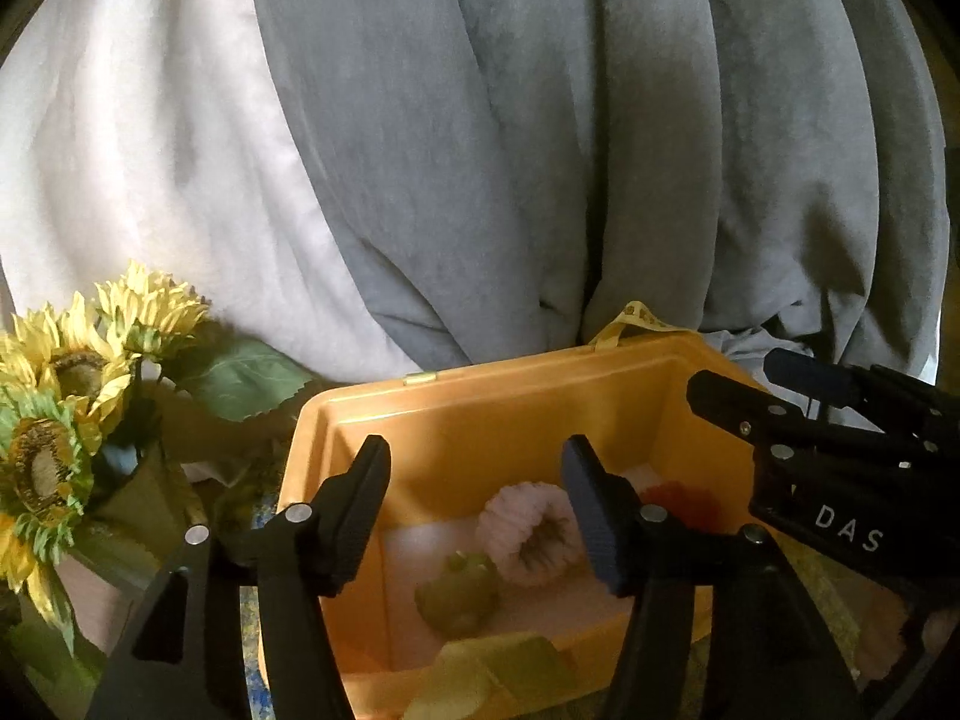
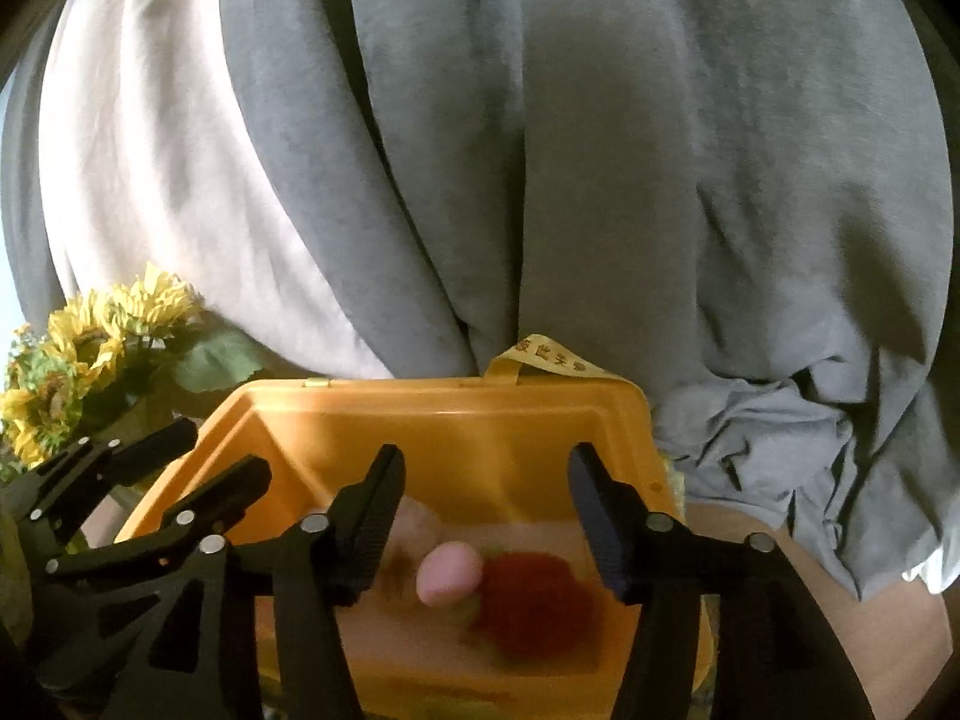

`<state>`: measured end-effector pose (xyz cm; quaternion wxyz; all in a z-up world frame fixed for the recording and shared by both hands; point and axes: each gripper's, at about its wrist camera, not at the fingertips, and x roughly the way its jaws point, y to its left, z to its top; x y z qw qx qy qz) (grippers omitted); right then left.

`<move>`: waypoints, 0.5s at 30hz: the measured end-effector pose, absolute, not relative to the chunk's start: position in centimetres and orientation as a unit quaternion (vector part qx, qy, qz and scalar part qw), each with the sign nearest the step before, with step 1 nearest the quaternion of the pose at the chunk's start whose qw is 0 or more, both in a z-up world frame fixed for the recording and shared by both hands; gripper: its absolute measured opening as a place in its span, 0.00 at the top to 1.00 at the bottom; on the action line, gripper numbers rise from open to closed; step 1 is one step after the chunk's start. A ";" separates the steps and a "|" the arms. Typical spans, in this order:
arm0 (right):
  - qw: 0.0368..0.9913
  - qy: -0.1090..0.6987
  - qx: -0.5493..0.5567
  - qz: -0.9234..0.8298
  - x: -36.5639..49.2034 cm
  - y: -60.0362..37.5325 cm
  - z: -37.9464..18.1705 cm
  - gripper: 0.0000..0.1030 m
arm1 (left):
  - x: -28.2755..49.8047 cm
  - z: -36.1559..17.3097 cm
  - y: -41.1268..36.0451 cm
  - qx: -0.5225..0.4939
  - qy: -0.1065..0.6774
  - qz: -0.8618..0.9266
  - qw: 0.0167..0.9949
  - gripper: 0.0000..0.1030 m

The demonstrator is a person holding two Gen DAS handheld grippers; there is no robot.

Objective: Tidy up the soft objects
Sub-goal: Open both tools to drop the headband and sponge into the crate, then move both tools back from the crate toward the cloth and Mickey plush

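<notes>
An open orange box holds a pink fluffy ring, a green soft toy and a red fluffy piece. My left gripper is open and empty, just above the box. In the right wrist view the same box shows a blurred pink piece beside a red piece. My right gripper is open and empty over the box. The right gripper shows at the box's right edge in the left wrist view. The left gripper shows at the left in the right wrist view.
Artificial sunflowers stand left of the box and also show in the right wrist view. Grey and white curtains hang close behind the box. A yellow ribbon sticks up at the box's back rim. A wooden surface lies at right.
</notes>
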<state>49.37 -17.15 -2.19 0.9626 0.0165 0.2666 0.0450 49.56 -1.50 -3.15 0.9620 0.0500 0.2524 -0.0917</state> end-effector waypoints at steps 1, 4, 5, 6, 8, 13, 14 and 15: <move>0.963 0.265 0.015 0.044 49.2 -17.2 -2.1 0.40 | 49.2 -3.0 -1.5 0.050 0.250 -0.092 0.963 0.43; 0.965 0.259 0.010 0.042 48.4 -17.2 -1.7 0.38 | 48.3 -2.4 -1.4 0.051 0.245 -0.089 0.964 0.43; 0.966 0.256 0.009 0.040 48.1 -17.3 -1.4 0.37 | 48.0 -2.1 -1.3 0.051 0.242 -0.088 0.965 0.43; 0.966 0.254 0.008 0.039 47.8 -17.3 -1.2 0.37 | 47.6 -1.9 -1.3 0.050 0.239 -0.087 0.966 0.42; 0.968 0.248 0.003 0.038 47.0 -17.3 -0.7 0.37 | 46.7 -1.3 -1.1 0.048 0.234 -0.084 0.968 0.42; 0.972 0.234 -0.002 0.034 44.8 -17.4 0.5 0.37 | 44.1 -0.1 -0.9 0.046 0.222 -0.085 0.970 0.41; 0.972 0.234 -0.002 0.036 44.3 -17.5 0.7 0.37 | 43.7 0.0 -0.9 0.048 0.220 -0.085 0.971 0.41; 0.972 0.234 -0.003 0.036 43.9 -17.4 0.8 0.37 | 43.1 0.3 -0.9 0.049 0.217 -0.084 0.971 0.41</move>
